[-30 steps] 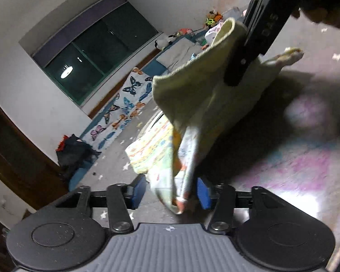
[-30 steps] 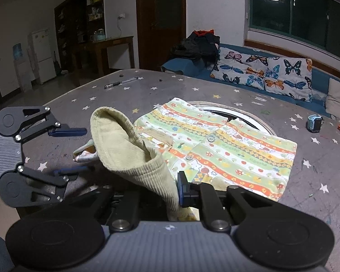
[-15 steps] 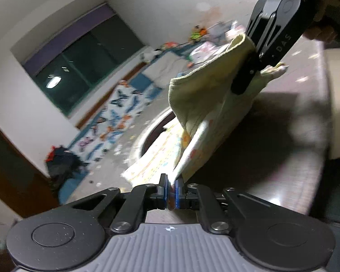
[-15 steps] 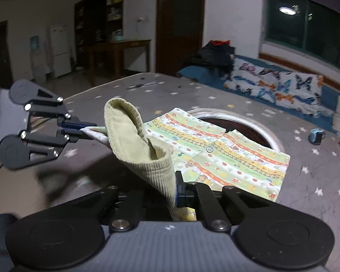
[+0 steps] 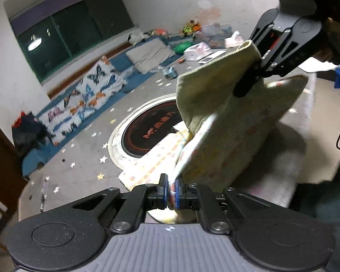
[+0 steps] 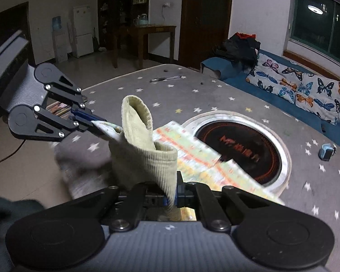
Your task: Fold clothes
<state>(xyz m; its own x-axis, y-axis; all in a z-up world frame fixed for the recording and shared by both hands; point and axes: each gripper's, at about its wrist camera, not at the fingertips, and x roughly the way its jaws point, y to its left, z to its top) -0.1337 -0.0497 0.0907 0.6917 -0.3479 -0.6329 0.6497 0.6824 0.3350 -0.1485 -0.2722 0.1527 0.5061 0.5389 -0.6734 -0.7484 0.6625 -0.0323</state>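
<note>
A small striped patterned shirt (image 5: 226,145) with a yellow-green ribbed collar (image 6: 145,154) is lifted above the grey star-print table (image 6: 147,83). My left gripper (image 5: 171,192) is shut on one edge of the shirt. My right gripper (image 6: 173,196) is shut on the ribbed collar. The shirt hangs stretched between them; its far end trails over the table (image 6: 215,165). The left gripper also shows in the right wrist view (image 6: 95,122), the right gripper in the left wrist view (image 5: 249,83).
A round inset hotplate (image 6: 244,149) sits in the table's middle. A pen (image 6: 167,78) lies at the far side, a small blue object (image 6: 326,151) at the right. A butterfly-print bench cushion (image 6: 301,90) and a dark clothes pile (image 6: 240,47) lie beyond.
My left gripper closed on the shirt's edge. Both grippers rose and pulled the shirt up off the table, uncovering the hotplate.
</note>
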